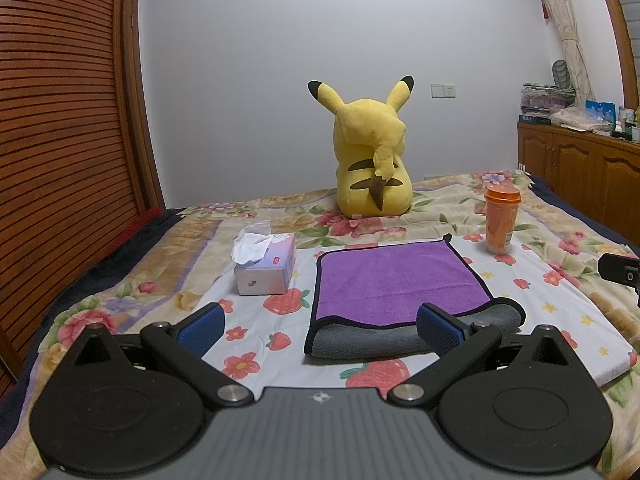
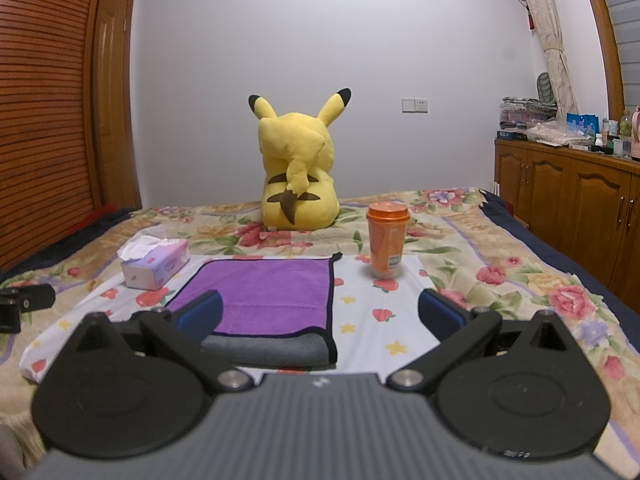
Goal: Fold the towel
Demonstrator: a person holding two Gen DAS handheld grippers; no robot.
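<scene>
I hold both grippers level above the near edge of the bed (image 1: 568, 216): the left gripper (image 1: 320, 320) and right gripper (image 2: 320, 312) gape wide, holding nothing. The purple towel (image 1: 394, 280) lies folded on the strawberry-print sheet (image 1: 256, 332), near edge doubled over.

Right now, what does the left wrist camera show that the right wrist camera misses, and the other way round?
Only the left wrist view shows the far wall meeting the slatted wardrobe directly. Only the right shows a brown wooden door and a pink bottle on the cabinet. Both share the folded purple-and-grey microfibre towel, yellow plush toy, orange plastic cup and white tissue box.
</scene>
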